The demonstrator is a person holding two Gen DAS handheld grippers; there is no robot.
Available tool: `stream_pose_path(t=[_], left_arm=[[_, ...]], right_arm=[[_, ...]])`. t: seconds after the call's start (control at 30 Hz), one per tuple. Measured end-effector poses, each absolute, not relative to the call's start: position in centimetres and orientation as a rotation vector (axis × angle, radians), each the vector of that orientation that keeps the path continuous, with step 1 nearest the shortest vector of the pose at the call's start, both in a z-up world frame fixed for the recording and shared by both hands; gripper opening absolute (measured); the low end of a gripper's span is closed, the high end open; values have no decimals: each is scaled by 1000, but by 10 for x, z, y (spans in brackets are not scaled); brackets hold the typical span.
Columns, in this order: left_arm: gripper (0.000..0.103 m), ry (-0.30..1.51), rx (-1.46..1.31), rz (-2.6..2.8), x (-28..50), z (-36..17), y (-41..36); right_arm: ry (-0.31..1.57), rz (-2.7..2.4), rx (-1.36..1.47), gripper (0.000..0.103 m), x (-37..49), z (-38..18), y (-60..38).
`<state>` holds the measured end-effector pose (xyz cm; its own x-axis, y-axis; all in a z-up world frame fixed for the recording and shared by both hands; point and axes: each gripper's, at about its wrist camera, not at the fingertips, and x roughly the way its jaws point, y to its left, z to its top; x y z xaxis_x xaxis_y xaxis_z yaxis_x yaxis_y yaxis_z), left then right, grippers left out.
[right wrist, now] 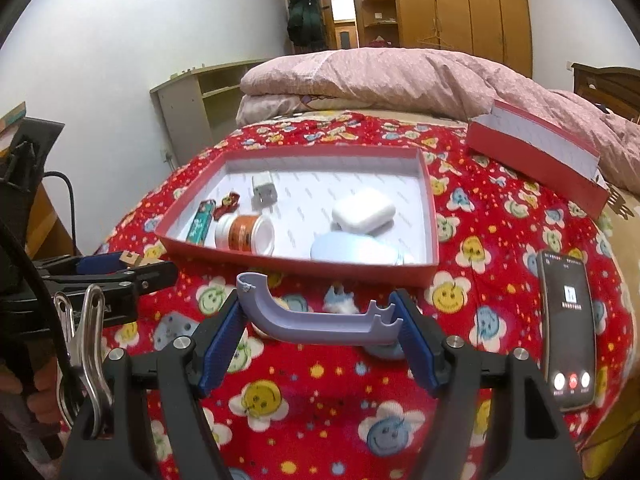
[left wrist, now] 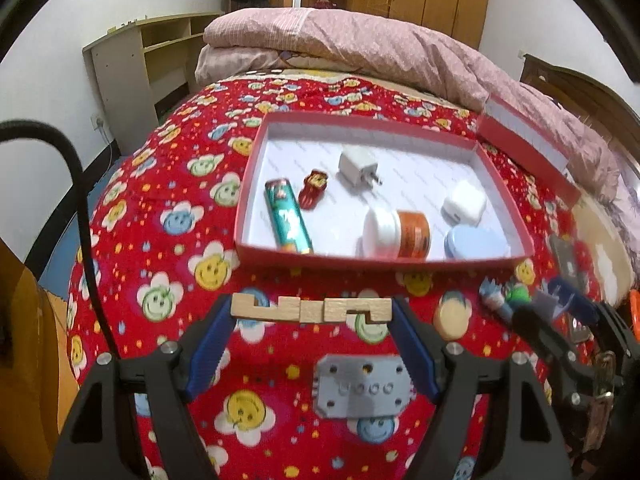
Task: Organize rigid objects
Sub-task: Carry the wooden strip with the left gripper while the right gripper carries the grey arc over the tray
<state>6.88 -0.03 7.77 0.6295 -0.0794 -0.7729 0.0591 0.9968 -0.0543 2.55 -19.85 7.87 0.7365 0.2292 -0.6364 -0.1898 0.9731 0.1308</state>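
Closest to the lens in the left wrist view, the left gripper (left wrist: pixel 311 310) is angling down over the bed, jaws spread pretty wide and clamping on a notched wooden puzzle piece (left wrist: pixel 311 309) by its two ends, holding it crosswise above the red smiley-flower bedspread (left wrist: pixel 168 216). Under it a gray plastic plate with holes (left wrist: pixel 362 386) is lying flat on the cloth.

Same deal on the other side: the right gripper (right wrist: pixel 320 320) is tilting down too, jaws a good way apart and pinching a curved lavender plastic handle (right wrist: pixel 316 322) end to end (the curled end is sticking up past the left pad). It's hanging clear of the bedspread, just short of the near wall of the red tray (right wrist: pixel 296 258).

That tray is sitting further out on the bed, and it's already holding stuff: a teal and red lighter (left wrist: pixel 289 216) and a small red toy car (left wrist: pixel 313 189) on the left, a white charger plug (left wrist: pixel 357 170) toward the back, an orange jar with a white lid (left wrist: pixel 396 234) lying on its side near the front, a white earbuds case (left wrist: pixel 464 203) and a pale blue round tin (left wrist: pixel 476 243) at the right.

Out past that, the tray's red lid (right wrist: pixel 532 162) is lying against the pink quilt (right wrist: pixel 384 76). A phone with its screen lit (right wrist: pixel 568 332) is lying on the bedspread to the right. Between the two grippers a few small things are lying on the cloth, too blurry to call.
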Motion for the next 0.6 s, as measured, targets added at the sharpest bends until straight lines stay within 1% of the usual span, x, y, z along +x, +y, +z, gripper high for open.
stream_pose_path(t=[0.6], left_arm=[[80,850,22,-71,153,92,-20]], right_arm=[[706,247,57,73,110,98,-200]])
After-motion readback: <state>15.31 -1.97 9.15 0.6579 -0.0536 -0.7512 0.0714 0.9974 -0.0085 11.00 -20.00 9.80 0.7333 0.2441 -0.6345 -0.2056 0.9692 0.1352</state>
